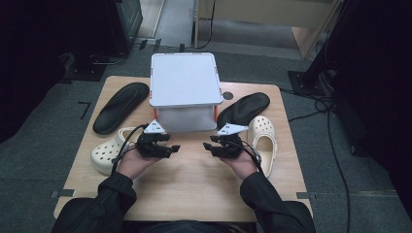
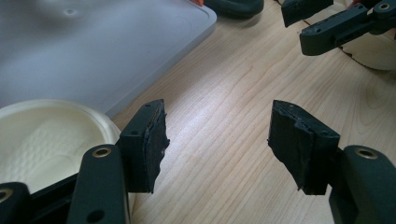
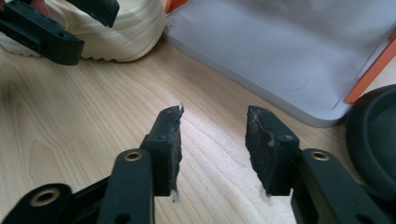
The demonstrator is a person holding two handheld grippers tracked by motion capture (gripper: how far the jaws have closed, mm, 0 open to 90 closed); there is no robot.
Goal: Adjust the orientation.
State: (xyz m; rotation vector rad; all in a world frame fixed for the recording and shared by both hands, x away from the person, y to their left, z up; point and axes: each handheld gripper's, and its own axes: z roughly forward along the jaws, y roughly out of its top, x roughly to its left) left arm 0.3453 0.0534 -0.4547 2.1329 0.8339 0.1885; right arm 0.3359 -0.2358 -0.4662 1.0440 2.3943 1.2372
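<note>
Both grippers hover empty, jaws apart: left gripper (image 1: 171, 148) by the cream clog (image 1: 109, 152) at 8 o'clock, right gripper (image 1: 210, 146) by its mate (image 1: 263, 136) at 4; no readable writing

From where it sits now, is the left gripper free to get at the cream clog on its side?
Probably yes. The left gripper stands open and empty, and the cream clog lies right beside it on the table, nothing between them. The grey box sits behind, out of the path.
</note>
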